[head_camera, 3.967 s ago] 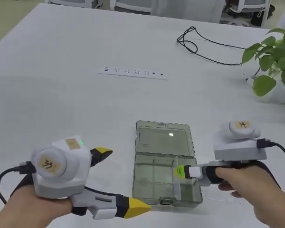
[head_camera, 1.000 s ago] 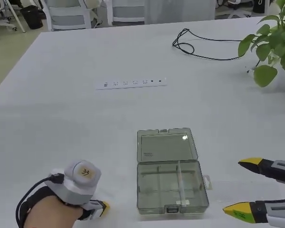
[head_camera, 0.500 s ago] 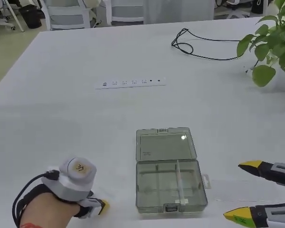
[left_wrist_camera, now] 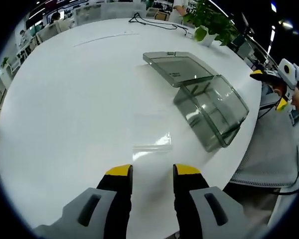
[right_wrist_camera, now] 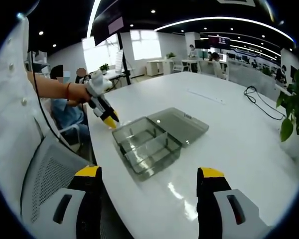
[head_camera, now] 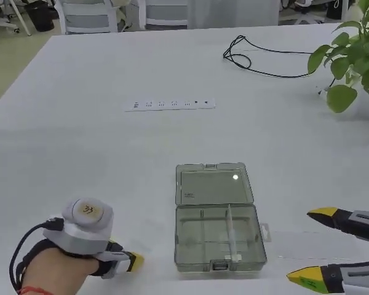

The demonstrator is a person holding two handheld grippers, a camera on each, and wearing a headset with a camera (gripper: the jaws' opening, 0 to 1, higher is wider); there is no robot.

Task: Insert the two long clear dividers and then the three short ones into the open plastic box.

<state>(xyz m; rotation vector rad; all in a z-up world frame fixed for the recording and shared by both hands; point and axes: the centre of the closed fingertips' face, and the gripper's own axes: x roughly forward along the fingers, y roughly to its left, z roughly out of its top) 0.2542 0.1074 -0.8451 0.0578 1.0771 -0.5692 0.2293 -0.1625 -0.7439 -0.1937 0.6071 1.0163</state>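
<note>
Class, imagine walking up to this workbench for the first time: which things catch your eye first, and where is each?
First, the smoky open plastic box at the near edge of the white table, lid laid back, a clear divider standing inside. Then the yellow-tipped right gripper, wide open to the box's right, and the left gripper, aimed at clear pieces lying flat on the table.
</note>
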